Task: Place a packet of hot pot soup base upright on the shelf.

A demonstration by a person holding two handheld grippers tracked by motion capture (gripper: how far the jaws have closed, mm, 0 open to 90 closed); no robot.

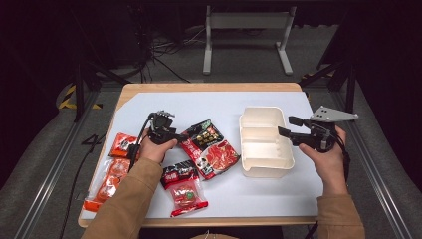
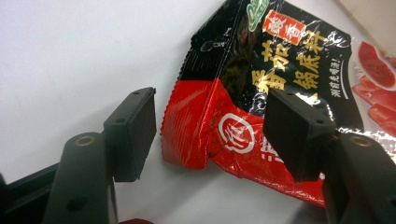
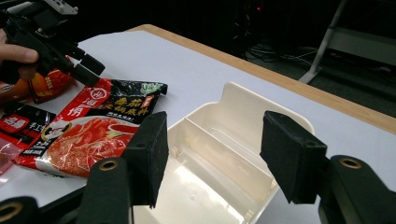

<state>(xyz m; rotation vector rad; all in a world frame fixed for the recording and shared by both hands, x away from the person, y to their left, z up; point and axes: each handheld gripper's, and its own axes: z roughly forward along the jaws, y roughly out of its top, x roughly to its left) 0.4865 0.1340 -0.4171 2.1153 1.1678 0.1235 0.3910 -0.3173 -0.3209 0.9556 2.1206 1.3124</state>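
Note:
A red and black sauce packet (image 1: 210,149) lies flat on the white mat, left of a cream two-compartment container (image 1: 263,144). My left gripper (image 1: 182,135) is low over the packet's upper left corner. In the left gripper view the packet's corner (image 2: 219,126) sits between the spread jaws of the left gripper (image 2: 212,135), and neither pad presses on it. My right gripper (image 1: 288,126) hovers at the container's right rim, open. In the right gripper view its jaws (image 3: 219,156) frame the empty container (image 3: 219,140), with the packet (image 3: 93,130) and the left gripper (image 3: 86,70) beyond.
Two orange packets (image 1: 112,169) lie at the mat's left edge. A black and red packet (image 1: 179,172) and a clear packet of red items (image 1: 188,196) lie near the front, beside the left sleeve. The wooden table edge (image 1: 209,87) runs behind the mat.

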